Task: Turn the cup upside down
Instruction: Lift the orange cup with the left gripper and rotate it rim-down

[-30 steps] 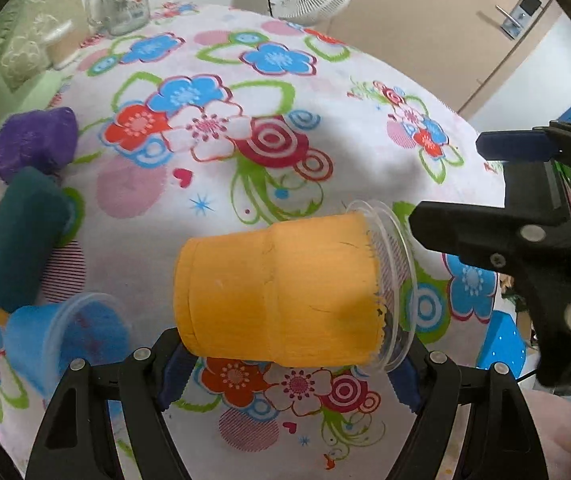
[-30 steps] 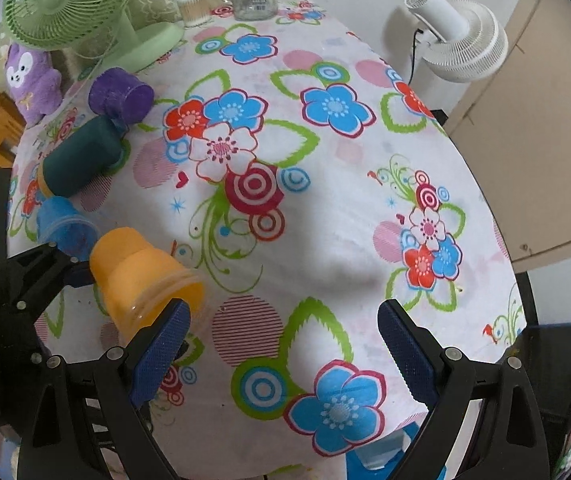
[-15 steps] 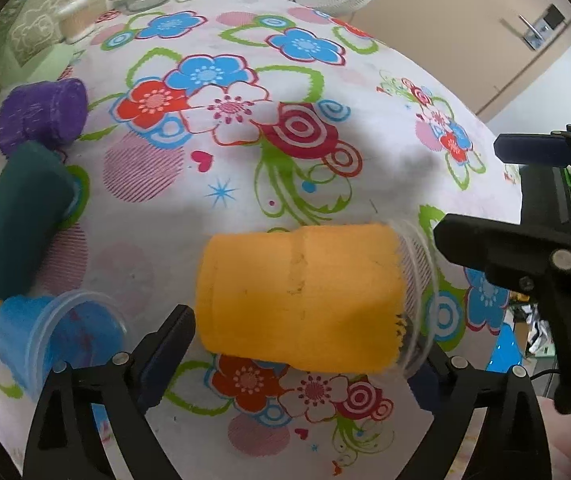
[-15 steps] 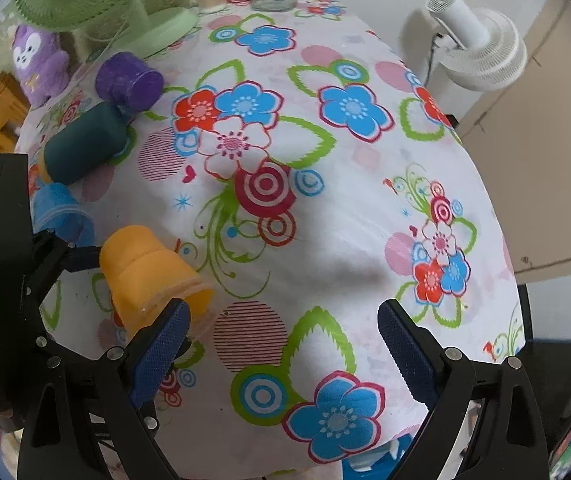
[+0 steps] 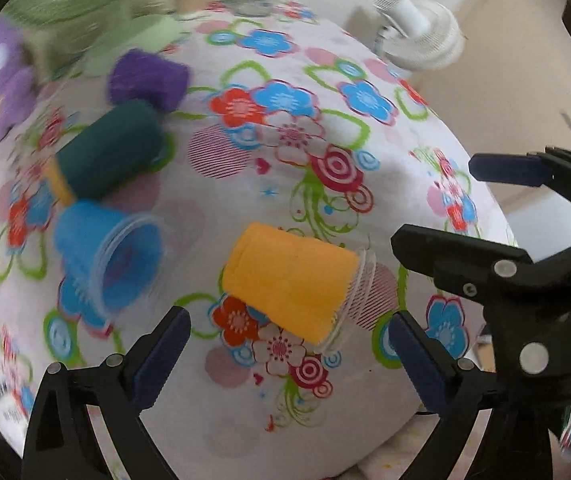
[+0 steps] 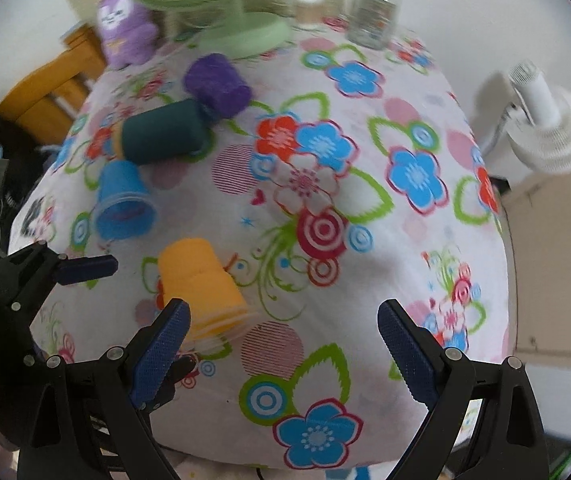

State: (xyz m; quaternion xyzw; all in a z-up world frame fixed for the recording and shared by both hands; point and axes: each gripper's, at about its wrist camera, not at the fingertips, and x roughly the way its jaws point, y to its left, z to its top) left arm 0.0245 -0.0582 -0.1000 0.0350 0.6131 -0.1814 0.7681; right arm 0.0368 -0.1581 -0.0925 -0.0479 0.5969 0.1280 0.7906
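An orange cup (image 5: pixel 289 284) with a clear rim lies on its side on the flowered tablecloth (image 5: pixel 285 400), mouth to the right. It also shows in the right wrist view (image 6: pixel 199 288). My left gripper (image 5: pixel 285 356) is open and empty, just short of the cup. My right gripper (image 6: pixel 281 344) is open and empty, with its left finger (image 6: pixel 161 348) next to the cup's rim. The right gripper also shows at the right of the left wrist view (image 5: pixel 505 216).
A blue cup (image 5: pixel 109 256), a dark green cup (image 5: pixel 113 156) and a purple cup (image 5: pixel 147 78) lie on their sides at the left. A green fan (image 6: pixel 241 28), a purple toy (image 6: pixel 125 28) and a glass jar (image 6: pixel 373 12) stand at the far edge. A white fan (image 6: pixel 545 128) is off the table's right side.
My left gripper has let go of the orange cup, opened and pulled back. The cup now lies on the table. The right gripper has drawn back a little.
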